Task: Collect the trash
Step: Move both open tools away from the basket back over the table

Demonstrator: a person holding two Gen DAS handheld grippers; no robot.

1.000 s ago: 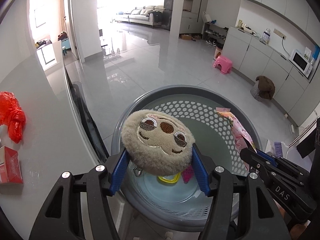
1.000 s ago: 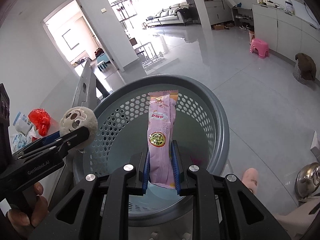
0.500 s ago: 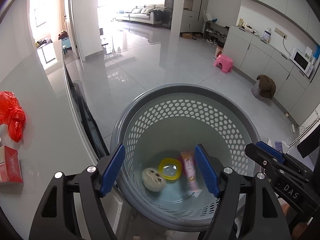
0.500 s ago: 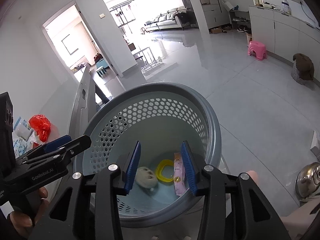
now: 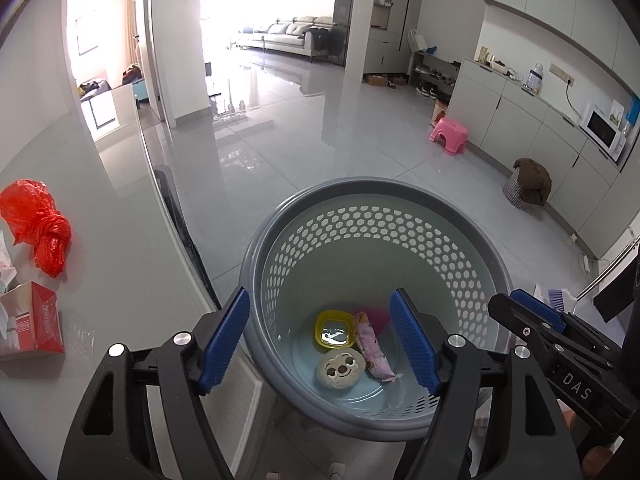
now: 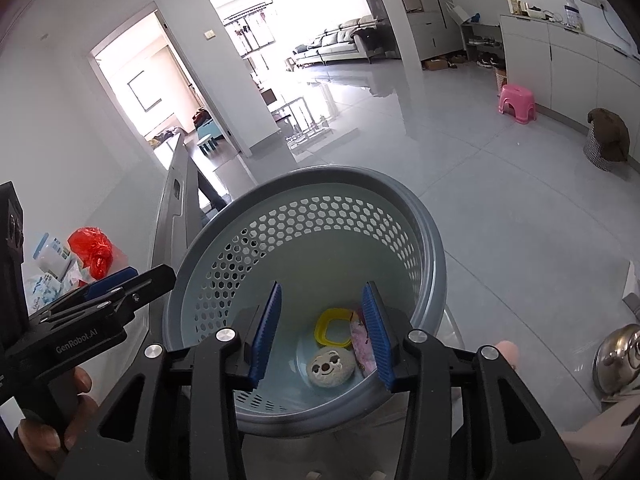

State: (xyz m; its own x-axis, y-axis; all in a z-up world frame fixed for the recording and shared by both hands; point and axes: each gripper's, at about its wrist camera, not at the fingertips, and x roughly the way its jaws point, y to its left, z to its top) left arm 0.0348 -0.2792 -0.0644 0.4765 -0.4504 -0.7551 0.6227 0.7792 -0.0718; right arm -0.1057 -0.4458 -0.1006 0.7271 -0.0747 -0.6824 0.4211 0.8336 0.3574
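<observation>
A grey-blue basket (image 5: 372, 182) with hexagonal holes stands below both grippers. On its bottom lie a round beige plush face (image 5: 340, 370), a pink snack wrapper (image 5: 374, 350) and a yellow ring-shaped piece (image 5: 334, 328). My left gripper (image 5: 319, 300) hovers above the near rim, open, with nothing between its blue pads. In the right wrist view the basket (image 6: 320, 172) holds the same plush (image 6: 330, 366), wrapper (image 6: 362, 344) and yellow piece (image 6: 334, 326). My right gripper (image 6: 322, 292) is open and empty above them. Each view shows the other gripper at its edge.
A grey table to the left carries a red plastic bag (image 5: 38, 224) and a red carton (image 5: 34, 322). A pink stool (image 5: 448, 140) and a cloth-covered bin (image 5: 528, 184) stand on the shiny floor by the cabinets. A metal pot (image 6: 620, 360) sits at the lower right.
Both grippers opened. The plush left the left pads and the pink wrapper left the right pads; both fell and now lie on the basket's bottom.
</observation>
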